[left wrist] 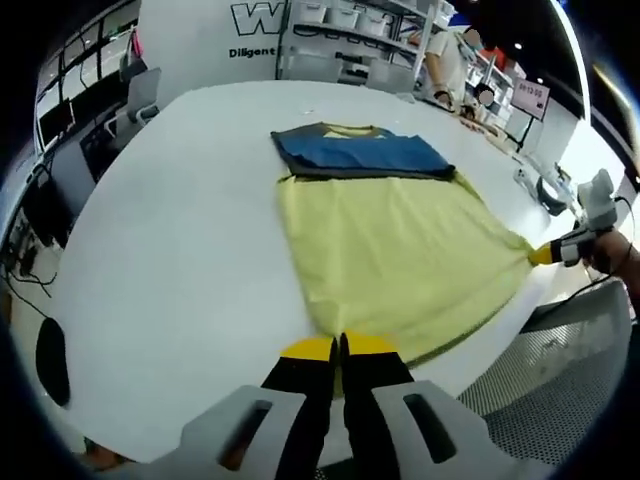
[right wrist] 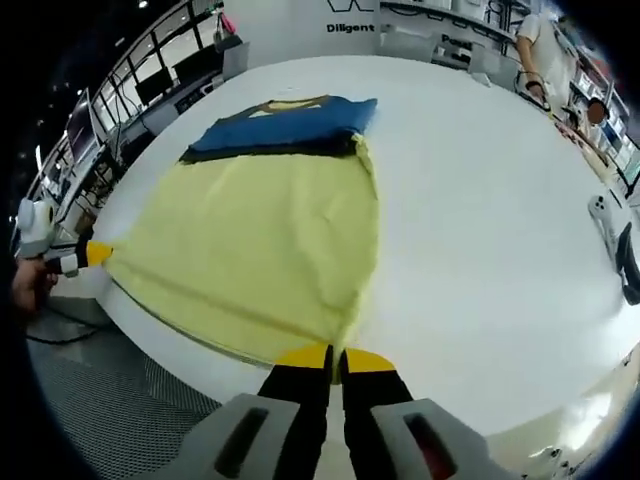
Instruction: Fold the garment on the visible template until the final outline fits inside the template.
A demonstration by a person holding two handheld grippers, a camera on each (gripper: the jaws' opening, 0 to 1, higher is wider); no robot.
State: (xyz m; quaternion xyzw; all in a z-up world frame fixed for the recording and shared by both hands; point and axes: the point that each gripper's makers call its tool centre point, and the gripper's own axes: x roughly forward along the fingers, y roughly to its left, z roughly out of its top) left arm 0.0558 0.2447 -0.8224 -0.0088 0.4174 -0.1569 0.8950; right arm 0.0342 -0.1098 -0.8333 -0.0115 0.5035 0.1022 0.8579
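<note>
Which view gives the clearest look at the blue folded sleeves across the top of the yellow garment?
The left gripper view: the blue sleeves lie nearly square-on beyond the yellow garment, edges distinct. In the right gripper view the sleeves appear slanted and more compressed.

Bright, even overhead light, faint shadows, strong fisheye bending, perhaps slight edge blur.

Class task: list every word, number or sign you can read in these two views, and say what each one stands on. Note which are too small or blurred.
"Diligent": on the white wall panel behind the table, readable in both views; the word after it is cut off.
"W": large outlined letter on the same panel, higher up; the remaining letters are unreadable.
Red-and-white sign at the far right: print too small to read.
Yellow garment: no text seen.
</note>
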